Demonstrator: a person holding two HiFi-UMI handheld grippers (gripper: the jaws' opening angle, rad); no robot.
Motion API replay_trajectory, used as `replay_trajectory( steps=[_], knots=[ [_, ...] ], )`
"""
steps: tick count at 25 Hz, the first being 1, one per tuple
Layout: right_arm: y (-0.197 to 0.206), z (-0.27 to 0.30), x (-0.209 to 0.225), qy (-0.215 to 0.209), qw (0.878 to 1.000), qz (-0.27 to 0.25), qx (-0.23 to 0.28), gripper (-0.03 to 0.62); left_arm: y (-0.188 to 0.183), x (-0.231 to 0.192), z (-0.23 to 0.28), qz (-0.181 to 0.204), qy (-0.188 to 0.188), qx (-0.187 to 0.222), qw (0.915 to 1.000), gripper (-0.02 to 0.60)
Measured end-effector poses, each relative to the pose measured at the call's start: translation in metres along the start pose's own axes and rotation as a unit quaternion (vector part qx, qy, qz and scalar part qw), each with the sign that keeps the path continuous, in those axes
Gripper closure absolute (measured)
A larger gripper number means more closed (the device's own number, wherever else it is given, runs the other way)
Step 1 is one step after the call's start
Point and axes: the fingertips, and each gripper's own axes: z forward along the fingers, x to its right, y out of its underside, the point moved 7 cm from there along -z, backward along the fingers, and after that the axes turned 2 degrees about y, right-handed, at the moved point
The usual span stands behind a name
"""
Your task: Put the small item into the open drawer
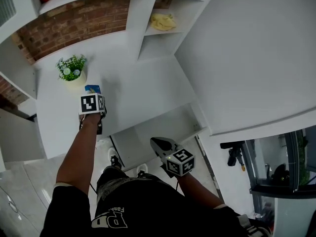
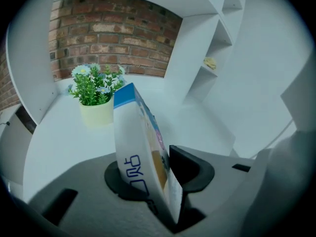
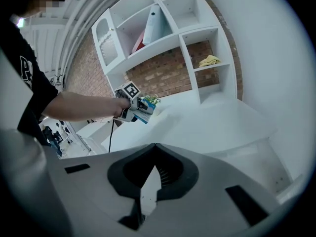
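While the drawer [image 1: 139, 144] is standing pulled out below the front edge of the counter [image 1: 143, 85], the left gripper [image 2: 155, 174] is holding the box [image 2: 136, 137] in the air over the counter, just in front of the plant [image 2: 94, 90] and well apart from the drawer. Its jaws are clamping the box's lower end, one pad on each broad face. That is probably so that most of the box is sticking out clear beyond them and can go into the drawer first. The box is leaning a little to one side in the grip.

The right gripper [image 3: 154, 157] is hanging over the drawer's front with its jaws closed and nothing between them. It seems to be waiting, or keeping near the drawer in case it needs steadying.

The box is showing itself as a thin, flat carton. One broad face is white with blue lettering, a blue band is running across the top, and the other face carries a coloured print too small to read. It is looking light and stiff enough for the pinch to hold it without crushing it.
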Motion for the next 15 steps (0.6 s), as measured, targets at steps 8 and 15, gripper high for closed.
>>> replay_trajectory(
  steps=[8,15],
  knots=[
    [0.022,-0.036,0.013,-0.021,1.000,0.015,0.005,0.589,0.049,0.032,-0.038,-0.002,0.024,0.015,0.9996,0.431],
    [0.032,-0.058,0.020,-0.038,0.999,0.000,0.012,0.589,0.105,0.058,-0.073,-0.022,0.024,0.027,0.9991,0.431]
  ],
)
